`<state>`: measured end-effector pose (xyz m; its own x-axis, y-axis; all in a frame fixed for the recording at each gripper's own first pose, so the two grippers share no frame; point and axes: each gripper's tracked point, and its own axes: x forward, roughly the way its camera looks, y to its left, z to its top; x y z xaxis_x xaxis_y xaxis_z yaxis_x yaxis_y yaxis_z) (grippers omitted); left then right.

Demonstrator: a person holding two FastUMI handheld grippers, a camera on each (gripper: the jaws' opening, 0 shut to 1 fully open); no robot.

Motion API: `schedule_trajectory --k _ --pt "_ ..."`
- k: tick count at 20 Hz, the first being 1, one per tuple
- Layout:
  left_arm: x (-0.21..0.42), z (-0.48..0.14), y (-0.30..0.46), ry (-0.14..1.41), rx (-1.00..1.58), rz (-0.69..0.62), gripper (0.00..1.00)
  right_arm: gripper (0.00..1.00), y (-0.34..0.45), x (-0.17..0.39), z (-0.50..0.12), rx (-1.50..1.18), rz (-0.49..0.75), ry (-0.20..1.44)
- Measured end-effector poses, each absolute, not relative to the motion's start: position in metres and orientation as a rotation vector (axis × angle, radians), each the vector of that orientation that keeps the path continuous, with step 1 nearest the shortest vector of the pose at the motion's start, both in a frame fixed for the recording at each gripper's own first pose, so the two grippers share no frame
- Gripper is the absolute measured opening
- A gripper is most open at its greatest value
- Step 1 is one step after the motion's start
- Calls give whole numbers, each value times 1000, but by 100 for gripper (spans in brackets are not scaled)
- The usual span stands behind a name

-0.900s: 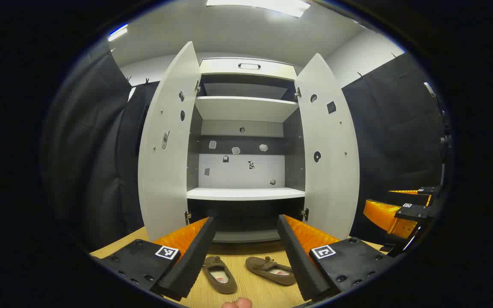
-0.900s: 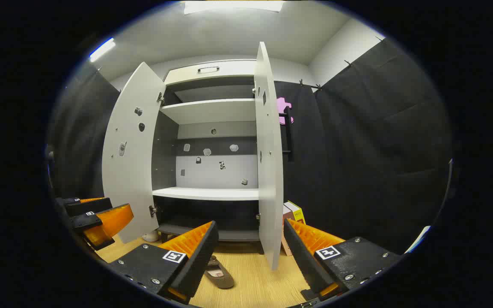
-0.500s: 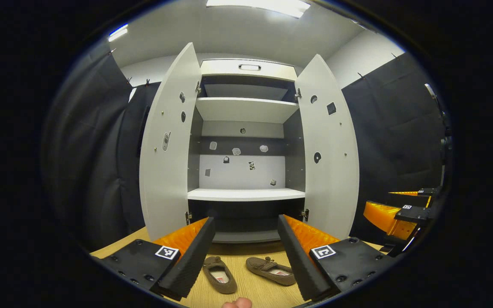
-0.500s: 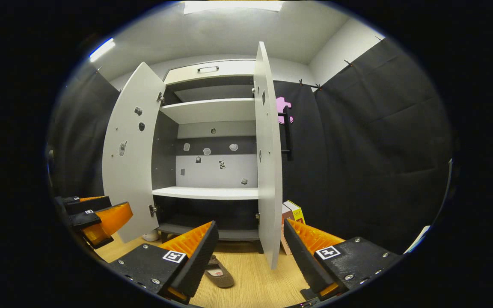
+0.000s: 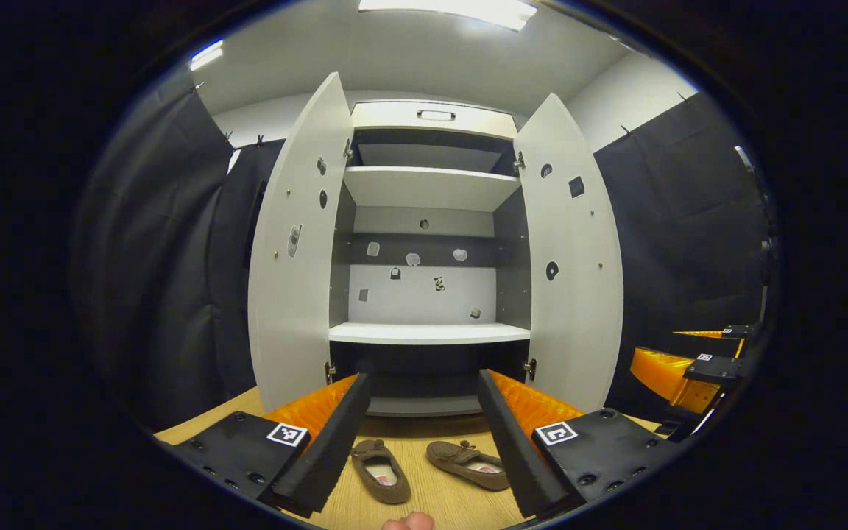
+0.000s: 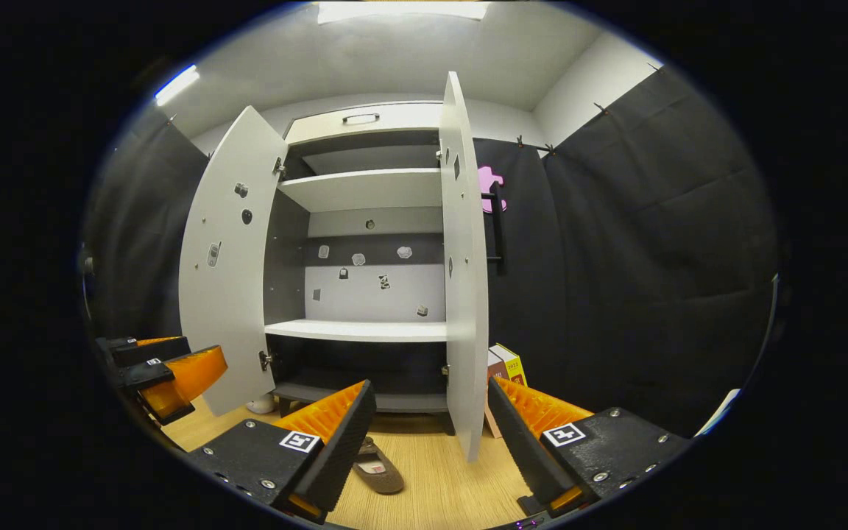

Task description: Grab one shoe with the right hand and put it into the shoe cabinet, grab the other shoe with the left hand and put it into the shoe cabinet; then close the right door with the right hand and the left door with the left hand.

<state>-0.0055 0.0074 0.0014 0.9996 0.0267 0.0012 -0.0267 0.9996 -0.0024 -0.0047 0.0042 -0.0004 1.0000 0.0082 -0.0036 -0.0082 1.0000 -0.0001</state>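
in the left gripper view, the tall white shoe cabinet (image 5: 428, 221) stands with its left white door (image 5: 295, 250) and right white door (image 5: 575, 258) both swung wide, the shelves inside bare apart from small stickers on the back panel, too small to make out. on the pale wooden floor (image 5: 435, 500) in front of it lie two brown slip-on shoes: the left brown shoe (image 5: 380, 471) and the right brown shoe (image 5: 468, 465), the latter partly covered by a finger of the left gripper (image 5: 424, 442), which hangs released, holding nothing, above and apart from both shoes. a fingertip (image 5: 408, 523) is cut off at the bottom edge. at far right the right gripper (image 5: 682, 368) is half lost at the rim.

in the right gripper view, the left gripper (image 6: 163, 372) sits at far left (cut off by the rim). the right gripper (image 6: 431, 449) is spread wide and empty; one shoe (image 6: 376, 465) pokes out from behind its left finger. a small cardboard box (image 6: 505, 368) is mostly hidden behind the right door (image 6: 464, 280).
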Motion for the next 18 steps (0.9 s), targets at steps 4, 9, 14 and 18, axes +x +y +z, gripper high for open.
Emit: schedule_trajectory --k 4,9,14,18 --pt "-6 1 7 -1 5 24 96 94 4 -7 0 1 6 2" --pt "-6 2 6 -6 11 22 96 94 4 -6 -1 0 4 1" --pt "-5 3 7 -8 11 25 97 94 14 28 3 -38 43 -32" --pt "-9 -1 15 1 4 53 96 94 38 77 -66 -87 131 120"
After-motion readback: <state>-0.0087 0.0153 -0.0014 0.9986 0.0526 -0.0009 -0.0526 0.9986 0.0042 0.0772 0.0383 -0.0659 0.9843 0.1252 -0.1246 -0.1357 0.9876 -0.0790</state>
